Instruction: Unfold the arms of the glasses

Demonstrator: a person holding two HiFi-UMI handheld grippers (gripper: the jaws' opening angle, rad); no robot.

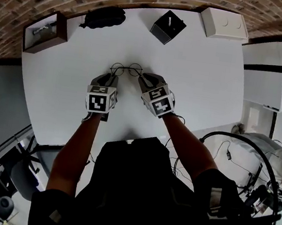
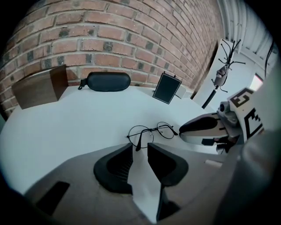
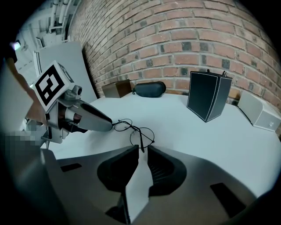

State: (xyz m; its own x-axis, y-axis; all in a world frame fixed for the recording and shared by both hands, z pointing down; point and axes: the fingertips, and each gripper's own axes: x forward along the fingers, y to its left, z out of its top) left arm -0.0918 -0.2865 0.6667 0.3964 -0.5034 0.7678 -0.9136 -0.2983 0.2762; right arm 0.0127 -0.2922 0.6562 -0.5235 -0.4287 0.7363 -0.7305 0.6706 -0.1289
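Glasses [image 1: 126, 69] lie on the white counter [image 1: 202, 81], between the two tongs. The left tongs [image 2: 140, 147] stand open, and the tip of one arm of the glasses sits at their mouth. The right tongs [image 3: 141, 150] are open only a little, with the tip of the other arm in the gap.

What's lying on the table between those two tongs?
A pair of round wire-rimmed glasses lies between the left tongs and the right tongs on the white table; the head view shows it best.
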